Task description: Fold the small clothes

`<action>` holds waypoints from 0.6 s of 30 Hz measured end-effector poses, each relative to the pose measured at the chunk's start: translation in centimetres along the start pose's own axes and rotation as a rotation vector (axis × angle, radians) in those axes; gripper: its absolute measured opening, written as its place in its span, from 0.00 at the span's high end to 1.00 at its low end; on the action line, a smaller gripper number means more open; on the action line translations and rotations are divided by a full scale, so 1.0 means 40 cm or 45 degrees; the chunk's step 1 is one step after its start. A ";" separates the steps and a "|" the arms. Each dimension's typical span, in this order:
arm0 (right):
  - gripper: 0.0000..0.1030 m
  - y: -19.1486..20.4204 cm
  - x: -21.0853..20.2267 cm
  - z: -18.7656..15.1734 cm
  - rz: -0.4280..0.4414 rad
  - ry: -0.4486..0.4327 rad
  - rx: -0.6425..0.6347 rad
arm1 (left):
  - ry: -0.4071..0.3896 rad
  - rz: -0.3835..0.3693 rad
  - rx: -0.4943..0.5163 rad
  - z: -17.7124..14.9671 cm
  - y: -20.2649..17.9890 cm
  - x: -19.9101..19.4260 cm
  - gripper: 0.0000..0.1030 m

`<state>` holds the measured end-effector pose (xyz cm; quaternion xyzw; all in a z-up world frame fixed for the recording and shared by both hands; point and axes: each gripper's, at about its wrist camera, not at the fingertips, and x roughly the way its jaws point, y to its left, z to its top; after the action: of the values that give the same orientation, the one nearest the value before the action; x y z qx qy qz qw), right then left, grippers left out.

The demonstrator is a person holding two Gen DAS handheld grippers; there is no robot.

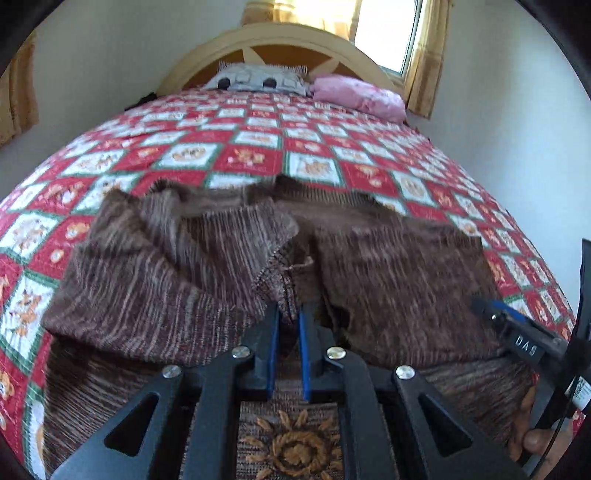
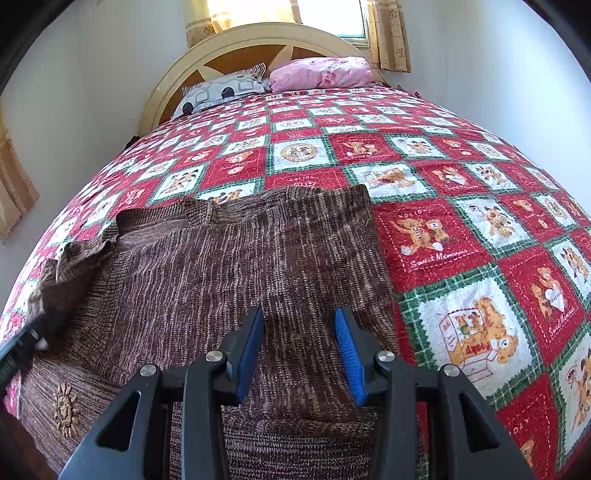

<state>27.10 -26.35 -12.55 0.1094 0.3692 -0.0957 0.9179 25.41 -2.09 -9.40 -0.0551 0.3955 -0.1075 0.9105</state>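
A brown knit sweater point(image 2: 229, 280) lies on the quilt point(image 2: 461, 206) at the near end of the bed, its body spread flat with an embroidered sun point(image 1: 291, 446) on the front. In the left wrist view, the left gripper point(image 1: 289, 314) has its blue pads drawn close together on a bunched fold of the sweater, pinching an edge of the knit that rises between them; part of the sweater is folded over and rumpled on the left side. The right gripper point(image 2: 300, 317) hangs over the right half of the sweater with its pads set well apart and nothing between them; the fabric below it lies smooth, its right edge running straight along the quilt. At the right edge of the left wrist view the right gripper shows as a dark bar with a blue tip, just above the sweater. Far back, a patterned pillow point(image 2: 221, 90) and a pink pillow point(image 2: 321, 74) rest against the headboard point(image 2: 236, 48), with a curtained window point(image 2: 332, 16) behind.
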 end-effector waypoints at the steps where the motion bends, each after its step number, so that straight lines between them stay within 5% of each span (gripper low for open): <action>1: 0.59 -0.001 0.000 0.000 0.001 0.000 0.001 | 0.027 -0.015 -0.014 -0.001 0.006 0.005 0.89; 4: 0.55 0.000 0.001 0.001 0.010 0.001 -0.005 | 0.067 -0.068 -0.021 -0.014 0.020 -0.009 0.74; 6: 0.47 0.008 -0.002 0.001 0.019 -0.001 -0.022 | 0.072 -0.053 -0.014 -0.027 0.032 -0.037 0.50; 9: 0.47 0.024 -0.035 0.011 0.041 -0.045 -0.029 | -0.032 0.000 -0.020 -0.054 0.075 -0.109 0.28; 13: 0.47 0.101 -0.067 0.052 0.337 -0.061 -0.028 | -0.115 0.131 -0.079 -0.075 0.150 -0.149 0.28; 18: 0.47 0.297 0.023 0.103 0.462 0.056 -0.189 | -0.053 0.150 -0.319 -0.102 0.245 -0.120 0.28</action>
<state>33.50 -16.18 -8.74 0.1083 0.3696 0.1013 0.9173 20.75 8.50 -10.60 -0.1472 0.3893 -0.0024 0.9093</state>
